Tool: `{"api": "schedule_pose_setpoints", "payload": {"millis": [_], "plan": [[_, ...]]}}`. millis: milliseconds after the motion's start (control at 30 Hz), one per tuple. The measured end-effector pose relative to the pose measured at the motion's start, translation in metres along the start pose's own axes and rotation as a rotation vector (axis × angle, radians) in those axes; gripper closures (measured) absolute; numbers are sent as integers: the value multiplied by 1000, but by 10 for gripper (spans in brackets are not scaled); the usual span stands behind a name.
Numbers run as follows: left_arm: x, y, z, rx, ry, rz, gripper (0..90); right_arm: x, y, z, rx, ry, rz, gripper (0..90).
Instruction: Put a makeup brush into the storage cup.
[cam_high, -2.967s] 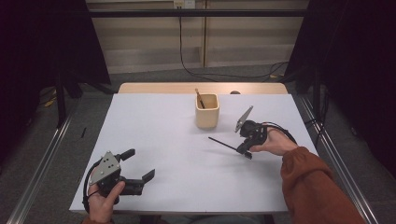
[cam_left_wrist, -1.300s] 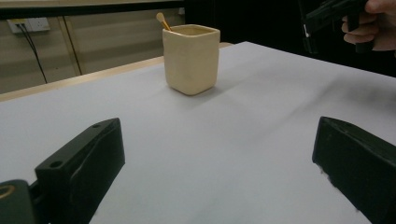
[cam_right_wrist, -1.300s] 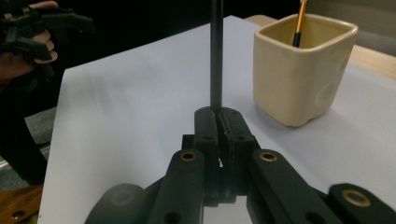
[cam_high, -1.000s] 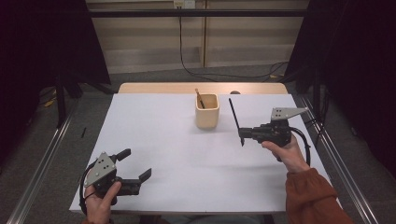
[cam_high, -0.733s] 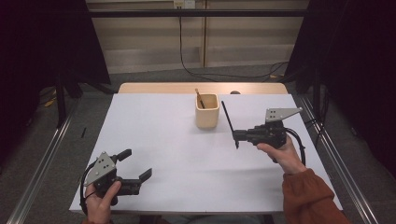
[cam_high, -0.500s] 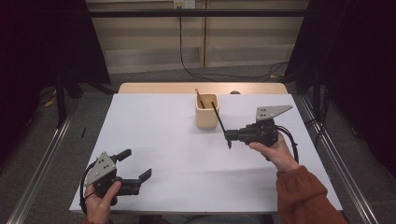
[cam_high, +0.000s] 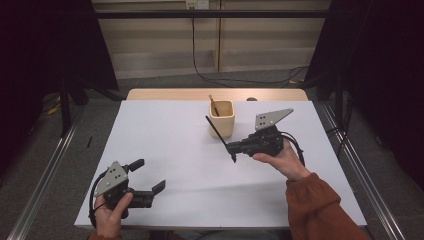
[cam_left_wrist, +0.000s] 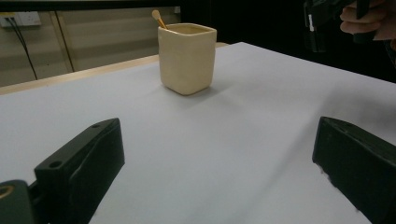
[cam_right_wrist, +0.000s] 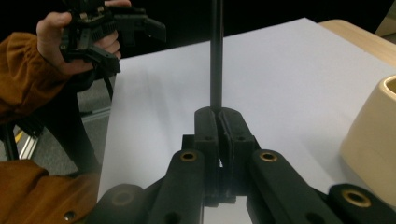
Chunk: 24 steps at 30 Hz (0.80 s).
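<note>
A cream square cup (cam_high: 222, 119) stands at the far middle of the white table top (cam_high: 165, 130), with a thin wooden stick (cam_high: 214, 105) leaning inside it. My right gripper (cam_high: 230, 148) hovers just right of the cup, shut on a slim black stick (cam_high: 218, 137) that slants up to the left, its top end in front of the cup. In the right gripper view the black stick (cam_right_wrist: 215, 56) rises straight from the shut right gripper (cam_right_wrist: 217, 116), with the cup (cam_right_wrist: 373, 140) at the right edge. My left gripper (cam_high: 148, 175) rests at the near left, open, nothing between its jaws.
The left gripper view looks between its own wide jaws at the cup (cam_left_wrist: 187, 58) and the wooden stick (cam_left_wrist: 159, 18). A bare wooden strip (cam_high: 165, 94) runs along the table's far edge. Metal rails (cam_high: 50, 170) flank the table on both sides.
My right gripper lifted the black stick off the table, turned it more upright and carried it left toward the cup. The left gripper stayed where it was.
</note>
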<state>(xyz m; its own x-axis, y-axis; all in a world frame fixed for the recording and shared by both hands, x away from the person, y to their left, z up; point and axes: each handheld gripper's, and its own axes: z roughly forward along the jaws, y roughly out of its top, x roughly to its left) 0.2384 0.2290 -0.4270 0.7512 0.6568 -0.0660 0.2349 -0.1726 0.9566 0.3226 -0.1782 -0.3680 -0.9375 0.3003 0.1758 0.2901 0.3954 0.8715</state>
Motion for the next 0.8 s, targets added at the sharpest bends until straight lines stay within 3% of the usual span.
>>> {"api": "schedule_pose_setpoints", "payload": {"millis": [300,467,800], "plan": [[-3,-1,-6,-4,-2,17,21,3,9,0,191,-40,-52,863],[-1,-1,-6,-6,3,9,22,5,10,0,283,-32,-87,863],[-1,0,-5,6,-3,23,25,11,14,18,548,-25,-170,863]]}}
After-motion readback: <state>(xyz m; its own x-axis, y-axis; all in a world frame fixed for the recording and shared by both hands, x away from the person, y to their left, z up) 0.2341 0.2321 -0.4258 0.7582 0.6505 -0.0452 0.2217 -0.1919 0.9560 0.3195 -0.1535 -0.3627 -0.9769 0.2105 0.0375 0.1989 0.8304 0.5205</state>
